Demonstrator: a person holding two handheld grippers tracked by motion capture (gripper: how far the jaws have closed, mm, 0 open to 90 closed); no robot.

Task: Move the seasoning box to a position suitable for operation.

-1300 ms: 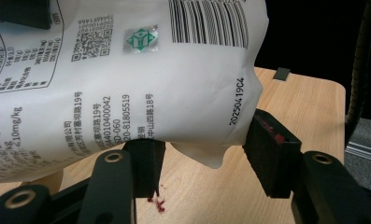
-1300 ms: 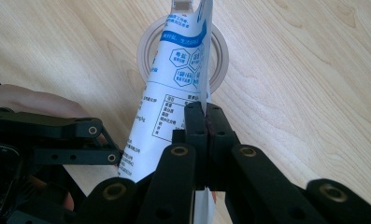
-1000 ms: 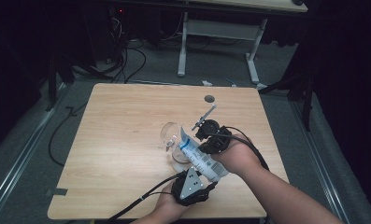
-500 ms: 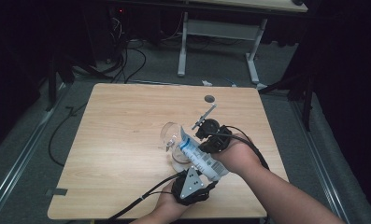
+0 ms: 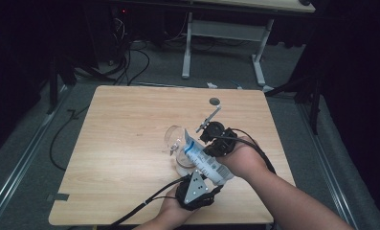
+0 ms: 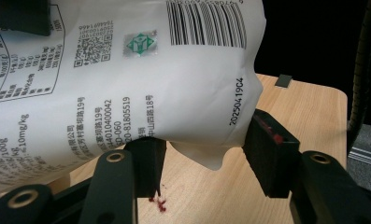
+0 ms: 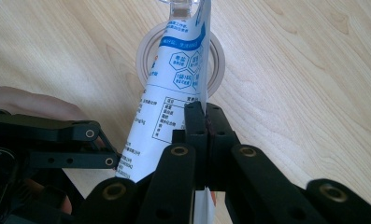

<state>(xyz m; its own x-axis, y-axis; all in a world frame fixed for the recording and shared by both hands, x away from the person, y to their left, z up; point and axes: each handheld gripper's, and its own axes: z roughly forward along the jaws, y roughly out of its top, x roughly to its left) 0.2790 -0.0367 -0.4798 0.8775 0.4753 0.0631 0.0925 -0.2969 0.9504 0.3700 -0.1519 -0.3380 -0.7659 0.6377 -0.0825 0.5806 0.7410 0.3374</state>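
Nothing has shifted since a second ago: right gripper pinches the white pouch shut-jawed, tilted over the glass; left gripper half-open cradles its bottom. Pouring continues; next, tilt steeper.

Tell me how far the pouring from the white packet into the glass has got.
Done: the right gripper is shut on the white packet, and its mouth is tipped over the clear glass. In hand: the left gripper brackets the packet's lower end, pads apart from it. Left: whether anything has poured is unclear; the packet still needs emptying and setting down.
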